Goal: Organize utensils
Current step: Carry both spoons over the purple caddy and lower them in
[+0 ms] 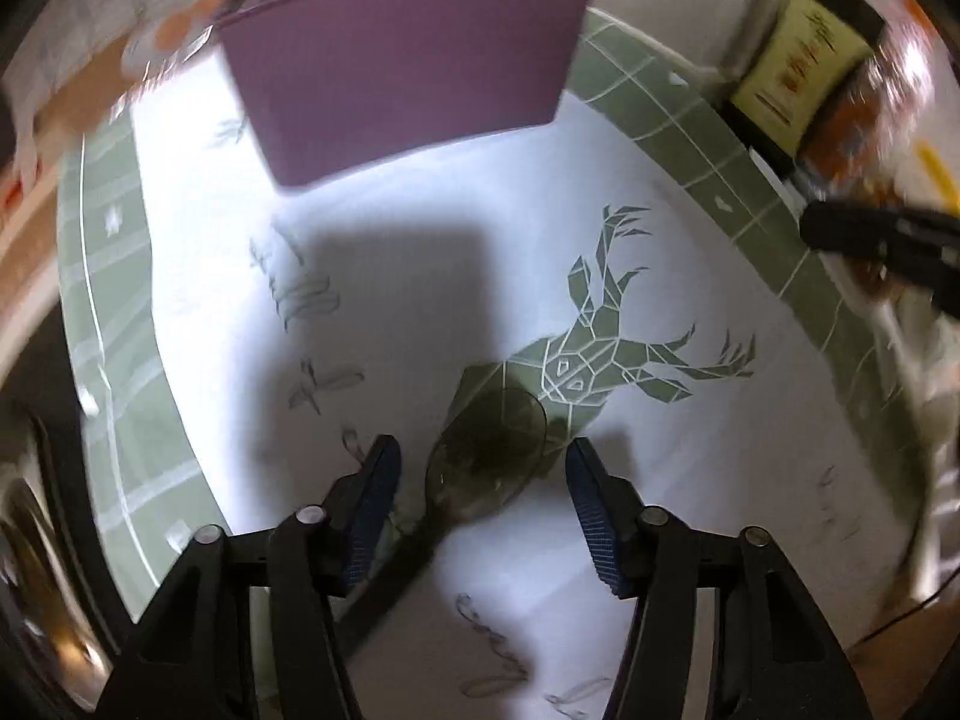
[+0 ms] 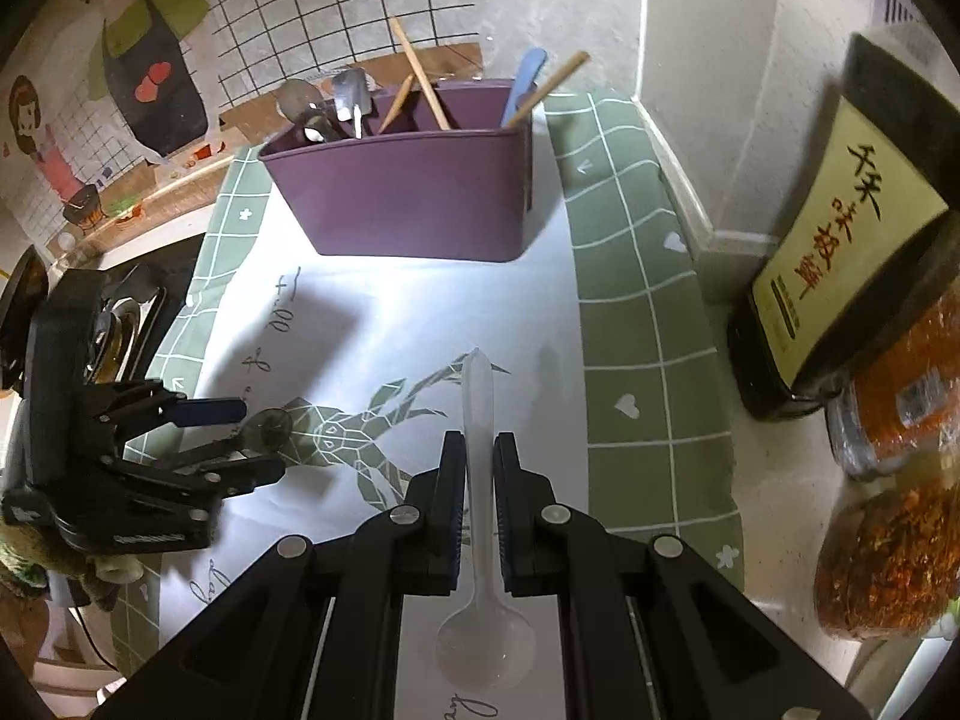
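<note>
Looking along the right gripper (image 2: 479,474), we saw its two fingers closed on the long handle of a translucent white plastic spoon (image 2: 480,540). The grip was about at the middle of the handle. The bowl of this spoon pointed back toward the camera, and the tip of the handle pointed forward, away from us. Its long axis ran almost straight toward the purple plastic utensil holder (image 2: 408,198), which stood further ahead on the white and green deer-print cloth (image 2: 630,330), well apart from the spoon tip.

We judged that the coming move depended on this line: the holder lay ahead and slightly to the left of the right gripper, so the spoon had to travel forward and then be tilted to go in handle first or bowl first. The compartments already held wooden chopsticks (image 2: 420,78), a light blue plastic utensil (image 2: 525,84) and some metal spoons (image 2: 324,108).

The left gripper (image 1: 480,498) had its jaws wide apart and held nothing. Between its fingers, but not touching them as far as we could tell, lay a dark smoky transparent plastic spoon (image 1: 489,456) on the cloth, with its bowl forward and its handle running back to the lower left. The left wrist view was blurred, so finer contact was not clear to us. In that view the holder (image 1: 402,60) was straight ahead.
</note>
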The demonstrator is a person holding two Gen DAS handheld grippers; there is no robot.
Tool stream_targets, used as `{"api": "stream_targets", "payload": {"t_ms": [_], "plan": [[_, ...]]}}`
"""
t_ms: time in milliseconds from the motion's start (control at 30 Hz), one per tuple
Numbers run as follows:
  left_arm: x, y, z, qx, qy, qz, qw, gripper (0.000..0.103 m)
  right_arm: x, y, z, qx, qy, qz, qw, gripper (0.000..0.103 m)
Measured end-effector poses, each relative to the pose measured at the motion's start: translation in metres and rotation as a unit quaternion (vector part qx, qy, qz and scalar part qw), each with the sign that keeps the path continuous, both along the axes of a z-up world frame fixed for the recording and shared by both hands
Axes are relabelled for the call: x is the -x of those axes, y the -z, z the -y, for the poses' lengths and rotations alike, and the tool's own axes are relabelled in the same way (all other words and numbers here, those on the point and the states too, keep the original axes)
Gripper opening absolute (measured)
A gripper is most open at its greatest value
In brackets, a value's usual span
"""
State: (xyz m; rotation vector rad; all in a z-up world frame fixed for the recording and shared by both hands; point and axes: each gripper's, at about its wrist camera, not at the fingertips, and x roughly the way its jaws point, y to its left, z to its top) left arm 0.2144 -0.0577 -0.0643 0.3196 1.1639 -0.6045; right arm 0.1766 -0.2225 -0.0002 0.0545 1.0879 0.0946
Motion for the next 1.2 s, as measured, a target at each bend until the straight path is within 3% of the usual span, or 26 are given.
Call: {"api": "stream_targets", "payload": {"t_ms": [33,167,267,367,567,633,767,933,1033,1200], "plan": [[0.001,0.000,0.002,-0.011,0.005,0.009,0.9999,0.040,0.000,0.000,0.000,0.000,0.000,0.001,1.000,0.009],[0.001,0.000,-0.003,0.005,-0.010,0.003,0.9999,0.037,0.000,-0.004,0.000,-0.003,0.001,0.007,1.000,0.009],[0.006,-0.008,-0.015,0.054,-0.052,0.000,0.9972,0.037,0.000,-0.009,-0.001,-0.007,0.001,0.018,1.000,0.009],[0.022,-0.037,-0.027,0.104,-0.090,0.046,0.9895,0.037,-0.002,-0.013,-0.004,-0.008,0.000,0.023,1.000,0.009],[0.026,-0.087,-0.038,0.176,-0.135,0.101,0.9699,0.036,-0.012,-0.019,-0.009,-0.002,-0.004,0.031,1.000,0.009],[0.014,-0.115,-0.037,0.196,-0.137,0.126,0.9626,0.036,-0.018,-0.034,-0.007,-0.009,-0.002,0.051,0.999,0.009],[-0.006,-0.193,-0.039,0.247,-0.127,0.196,0.9405,0.036,-0.038,-0.100,0.001,-0.029,0.001,0.132,0.991,0.009],[-0.046,-0.260,-0.036,0.284,-0.132,0.270,0.9105,0.036,-0.068,-0.181,0.008,-0.071,-0.010,0.235,0.969,0.009],[-0.074,-0.268,-0.039,0.314,-0.154,0.273,0.8963,0.036,-0.087,-0.198,0.009,-0.086,-0.010,0.280,0.956,0.009],[-0.111,-0.246,-0.037,0.337,-0.184,0.265,0.8845,0.036,-0.119,-0.172,0.010,-0.088,0.005,0.273,0.958,0.009]]}}
